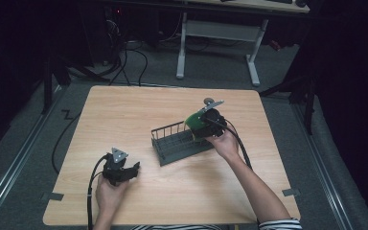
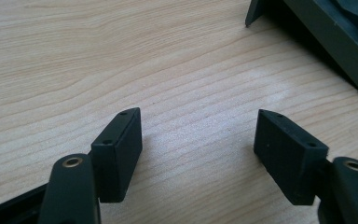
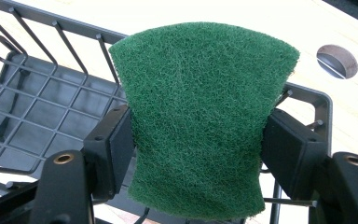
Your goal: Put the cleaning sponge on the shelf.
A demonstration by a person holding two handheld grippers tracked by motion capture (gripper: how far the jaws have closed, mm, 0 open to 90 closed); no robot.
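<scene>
A: Lower left of the high view, our left tool [image 1: 133, 168] rests on the table [image 1: 139, 110], jaws wide with nothing but bare wood between them.

B: In its own view [image 2: 198, 140], yes, and a corner of the rack [image 2: 335, 42] sits at the upper right.

A: Farther up, right of centre, our right tool [image 1: 195, 125] grips the green pad [image 1: 194, 122] over the right end of the rack [image 1: 179, 143].

B: In the right tool's view [image 3: 196, 142] the jaws pinch the pad [image 3: 200, 116] at its sides, bowing them in. It stands upright above the rack [image 3: 37, 112]. Beyond, a round hole [image 3: 337, 61] in the table at the upper right.
</scene>
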